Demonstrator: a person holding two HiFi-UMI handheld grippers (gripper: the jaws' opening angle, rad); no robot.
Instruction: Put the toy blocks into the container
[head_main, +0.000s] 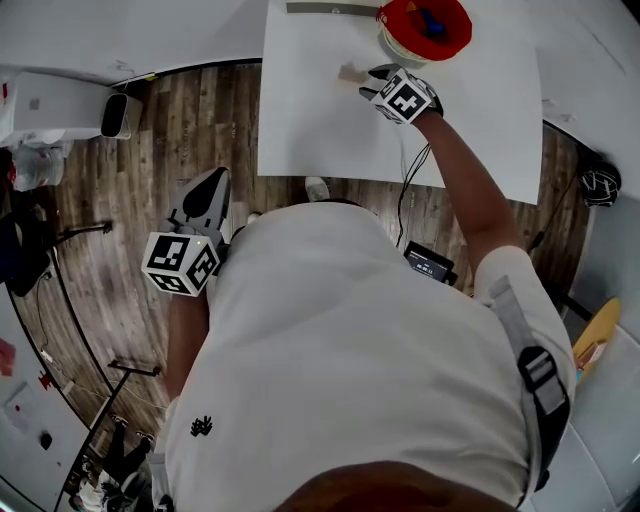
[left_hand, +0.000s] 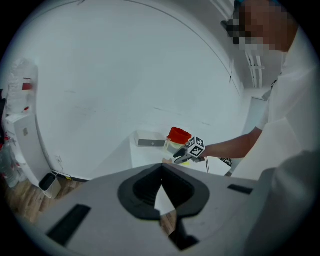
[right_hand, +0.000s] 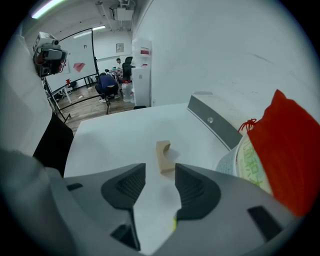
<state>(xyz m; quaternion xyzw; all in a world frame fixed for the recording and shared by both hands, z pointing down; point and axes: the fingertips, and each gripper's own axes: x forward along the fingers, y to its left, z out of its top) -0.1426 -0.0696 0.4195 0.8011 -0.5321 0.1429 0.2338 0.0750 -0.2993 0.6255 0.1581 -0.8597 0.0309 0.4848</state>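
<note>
A tan wooden block with a curved notch lies on the white table. My right gripper is open just short of it, angled down, with nothing between the pads. A sliver of something yellow shows under its right jaw. The container, a pale tub with a red liner holding toys, stands close on the right. My left gripper hangs off the table over the wooden floor, tips together and empty.
A grey flat bar lies at the table's far edge beside the container. On the floor are a black device with a cable and a white appliance. People sit far back in the room.
</note>
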